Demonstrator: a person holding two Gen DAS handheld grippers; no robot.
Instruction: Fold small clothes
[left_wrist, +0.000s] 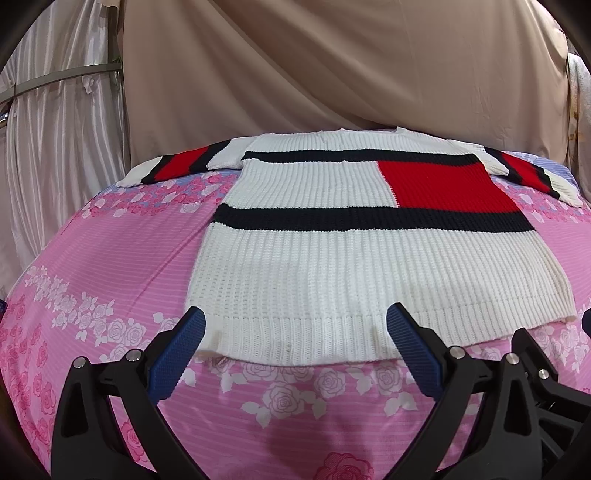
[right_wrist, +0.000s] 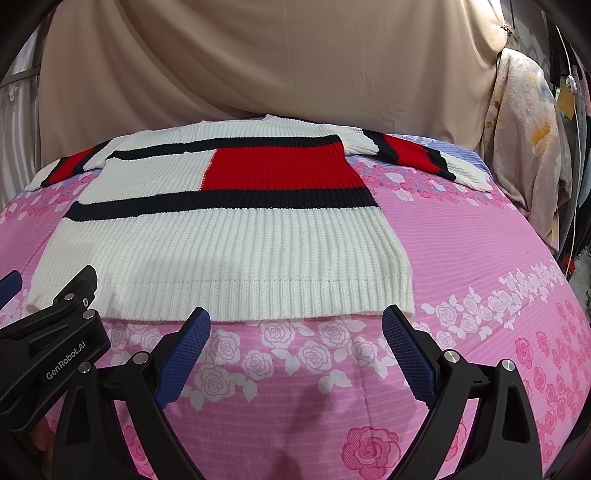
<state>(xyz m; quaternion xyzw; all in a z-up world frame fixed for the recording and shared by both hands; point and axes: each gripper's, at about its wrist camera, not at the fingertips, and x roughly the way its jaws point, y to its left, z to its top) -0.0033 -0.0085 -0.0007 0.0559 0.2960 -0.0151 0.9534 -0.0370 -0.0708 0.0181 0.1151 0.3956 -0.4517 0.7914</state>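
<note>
Your sweater (left_wrist: 295, 258) flat on the bed (left_wrist: 110, 266), white ribbed knit, navy bands, red block, sleeves spread, your left tool (left_wrist: 295, 325) and right tool (right_wrist: 295, 325) both released.

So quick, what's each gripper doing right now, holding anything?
Left gripper: open, holding nothing, at the sweater hem.
Right gripper: open, holding nothing.
</note>
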